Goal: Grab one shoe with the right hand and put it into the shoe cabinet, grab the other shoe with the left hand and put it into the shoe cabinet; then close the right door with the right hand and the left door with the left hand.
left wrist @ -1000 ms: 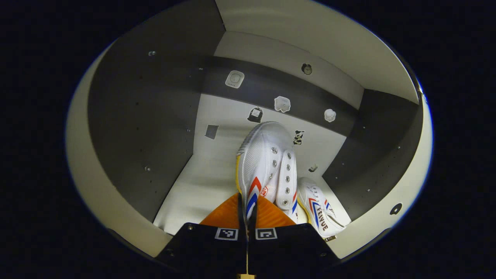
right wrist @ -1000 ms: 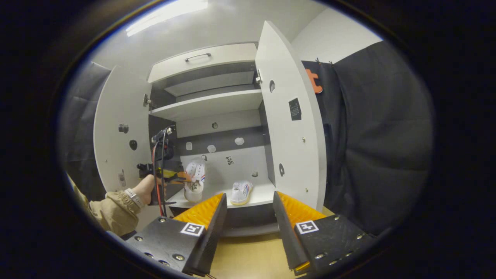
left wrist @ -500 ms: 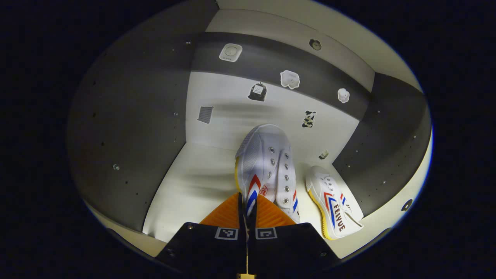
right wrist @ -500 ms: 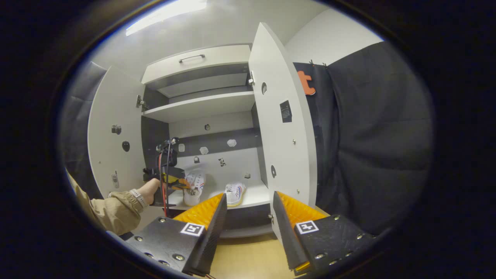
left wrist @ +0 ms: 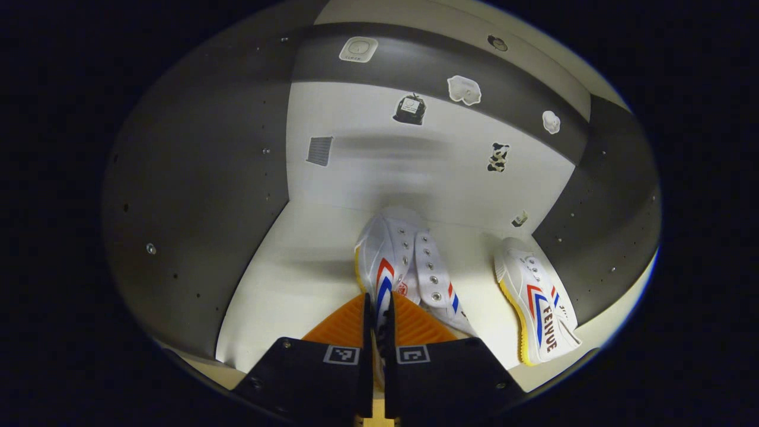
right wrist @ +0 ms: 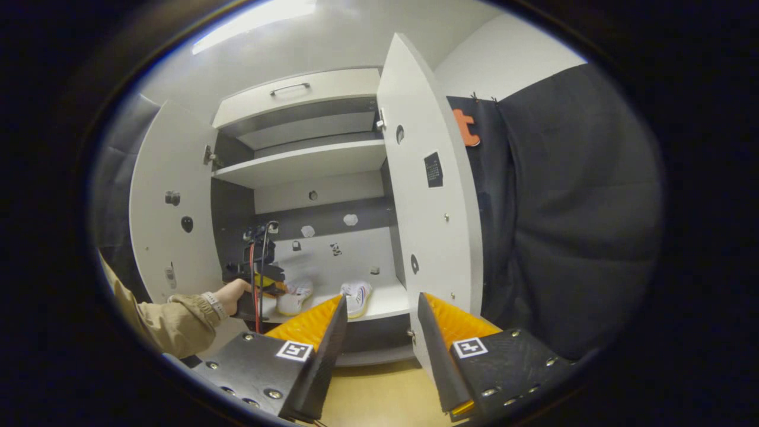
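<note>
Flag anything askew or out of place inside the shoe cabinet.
Nothing stands out. One shoe lies flat on the shelf; the left gripper pinches the other shoe beside it. Both doors are open.

Dim, fisheye-warped views; ceiling light [right wrist: 255, 21] glares, slight blur.

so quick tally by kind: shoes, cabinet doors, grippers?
Shoes: 2, one in the left gripper, shoe, and one lying on the shelf
Open doors: 2, left door and right door
Grippers: 2, the left shut on its shoe, the right gripper open
Total: 6
</note>
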The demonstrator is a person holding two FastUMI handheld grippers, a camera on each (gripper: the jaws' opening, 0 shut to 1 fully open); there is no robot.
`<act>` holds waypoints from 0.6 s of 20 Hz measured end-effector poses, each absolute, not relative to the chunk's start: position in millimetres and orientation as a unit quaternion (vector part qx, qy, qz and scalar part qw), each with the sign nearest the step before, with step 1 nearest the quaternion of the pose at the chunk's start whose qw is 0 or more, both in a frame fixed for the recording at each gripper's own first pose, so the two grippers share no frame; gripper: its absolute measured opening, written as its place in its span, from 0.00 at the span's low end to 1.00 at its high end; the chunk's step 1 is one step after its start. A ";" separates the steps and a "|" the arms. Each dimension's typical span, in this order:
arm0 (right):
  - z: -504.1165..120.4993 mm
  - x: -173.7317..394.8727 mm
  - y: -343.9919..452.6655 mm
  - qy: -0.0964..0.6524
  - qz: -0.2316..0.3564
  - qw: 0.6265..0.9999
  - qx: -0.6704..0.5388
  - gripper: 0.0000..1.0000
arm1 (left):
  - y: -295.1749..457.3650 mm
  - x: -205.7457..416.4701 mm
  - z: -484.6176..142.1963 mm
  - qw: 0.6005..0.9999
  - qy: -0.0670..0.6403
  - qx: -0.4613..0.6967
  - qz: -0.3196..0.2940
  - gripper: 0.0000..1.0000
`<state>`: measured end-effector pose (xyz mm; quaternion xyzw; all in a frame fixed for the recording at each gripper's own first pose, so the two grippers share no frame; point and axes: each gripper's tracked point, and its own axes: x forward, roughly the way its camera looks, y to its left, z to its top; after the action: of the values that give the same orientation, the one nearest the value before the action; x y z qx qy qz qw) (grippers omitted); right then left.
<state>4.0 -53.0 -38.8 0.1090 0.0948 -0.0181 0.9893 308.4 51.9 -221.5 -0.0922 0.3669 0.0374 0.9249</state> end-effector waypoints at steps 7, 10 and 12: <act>-37.4 -4.1 -64.9 0.096 -0.020 0.990 0.106 0.71 | 57.9 307.0 -189.6 0.952 0.304 0.010 0.026 0.58; -32.5 -8.2 -82.2 0.090 -0.031 0.990 0.105 0.71 | 49.9 301.8 -155.4 0.967 0.253 0.022 0.016 0.66; -28.0 -9.3 -98.2 0.083 -0.041 0.991 0.101 0.71 | 41.0 290.8 -133.2 0.974 0.226 0.019 0.009 0.70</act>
<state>-9.3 -98.2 -28.0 0.1007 0.0835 -0.0409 0.9906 290.8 41.0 -133.2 0.0193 0.2264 0.0093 0.9738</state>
